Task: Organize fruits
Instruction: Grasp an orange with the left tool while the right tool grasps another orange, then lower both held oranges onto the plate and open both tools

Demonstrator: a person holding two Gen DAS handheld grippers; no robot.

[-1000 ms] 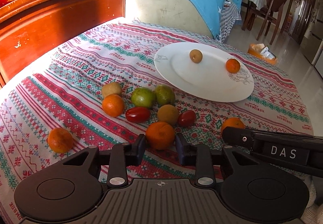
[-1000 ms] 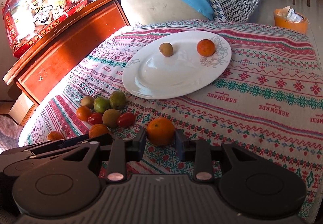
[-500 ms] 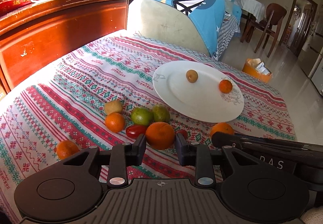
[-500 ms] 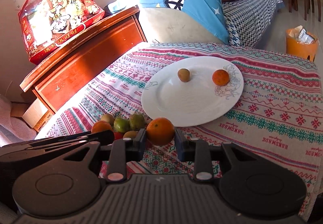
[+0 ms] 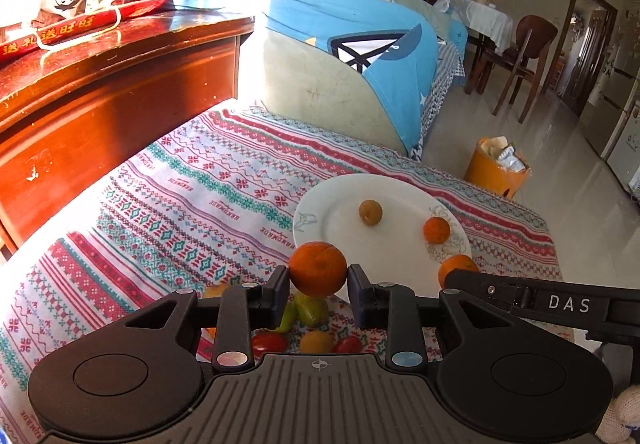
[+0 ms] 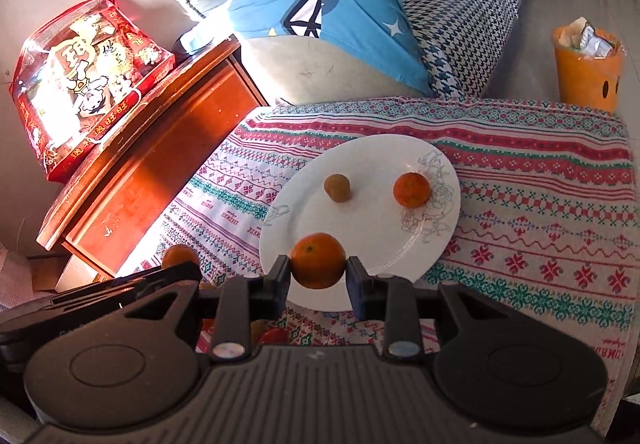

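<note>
An orange [image 5: 317,268] is clamped between the two black fingers of the left gripper [image 5: 318,286], the jaws being closed narrowly onto its sides, and it is carried in the air in front of the near rim of the white plate [image 5: 340,228]. A second orange [image 6: 318,260] is pinched in the same way by the right gripper [image 6: 319,276], its jaws pressed against both flanks of the fruit, which is seen against the near part of the plate [image 6: 372,244]. In the left wrist view the right gripper's arm, marked DAS, is seen at the right with its orange [image 5: 456,267] at its tip; in the right wrist view the left gripper's orange [image 6: 180,256] is seen at the left edge. Below the left gripper, loose fruit is left lying on the patterned tablecloth [image 5: 192,203]: a green fruit [image 5: 311,308], a red tomato [image 5: 270,342], a brownish round fruit [image 5: 316,340] and another tomato [image 5: 348,344], all partly hidden by the gripper body. On the plate, a small brown fruit [image 6: 337,187] and a small orange [image 6: 412,189] are set well apart. Beyond the table, a wooden cabinet [image 6: 160,163] bearing a red gift bag [image 6: 84,79] is seen at the left, a sofa with a blue cushion [image 6: 332,15] behind, and an orange bin [image 6: 586,71] on the floor at the right.
</note>
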